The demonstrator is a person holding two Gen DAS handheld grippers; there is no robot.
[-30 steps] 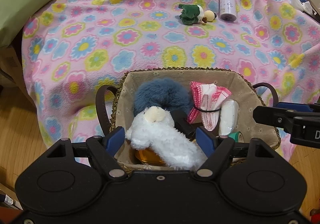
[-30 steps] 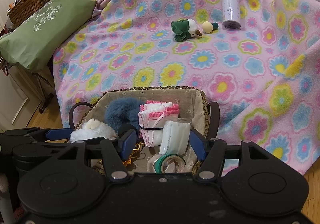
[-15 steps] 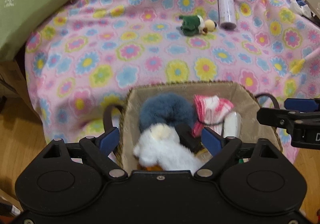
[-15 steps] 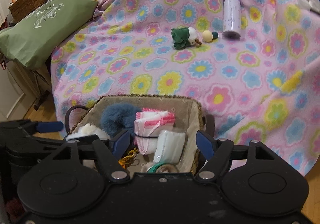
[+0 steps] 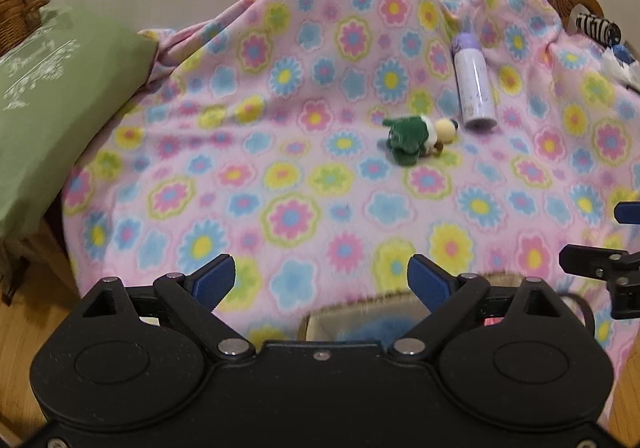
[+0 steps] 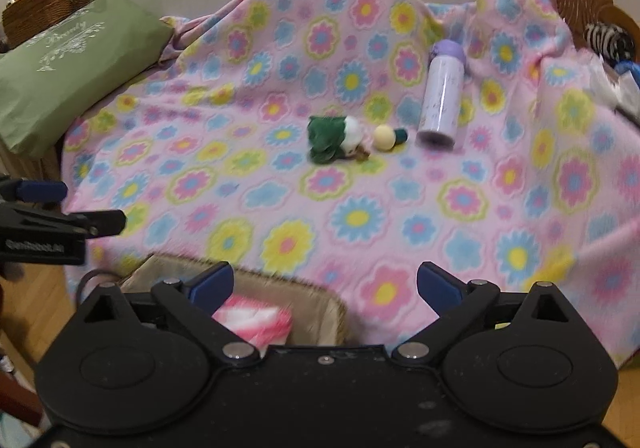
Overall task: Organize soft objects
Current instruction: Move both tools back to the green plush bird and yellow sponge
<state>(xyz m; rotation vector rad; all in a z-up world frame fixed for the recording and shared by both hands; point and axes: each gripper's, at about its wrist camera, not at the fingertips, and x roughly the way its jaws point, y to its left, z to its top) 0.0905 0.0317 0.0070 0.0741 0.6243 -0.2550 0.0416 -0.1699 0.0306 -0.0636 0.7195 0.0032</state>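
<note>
A pink blanket (image 5: pixel 320 176) printed with bright flowers covers most of both views, draped over a seat and hanging toward the wooden floor (image 5: pixel 24 328). To its left lies a green cushion (image 6: pixel 68 72) with pale lettering, and a brown wicker box (image 6: pixel 48 4) sits behind it. At the blanket's near edge stands a cloth-lined basket (image 6: pixel 316 308), mostly hidden under the grippers; a blue furry toy (image 5: pixel 376 328) shows in it from the left wrist, and a pink-and-white folded cloth (image 6: pixel 252 320) from the right wrist. Farther up the blanket a lilac bottle (image 5: pixel 474 88) lies on its side, with a small green stuffed toy (image 5: pixel 406 138) just beside its base and a cream ball (image 6: pixel 385 137) touching that toy. The left gripper (image 5: pixel 322 280) hangs over the blanket in front of the basket, its jaws opening wide with nothing between them. The right gripper (image 6: pixel 324 282) hangs over the basket's far rim, its jaws likewise opening and holding nothing.
</note>
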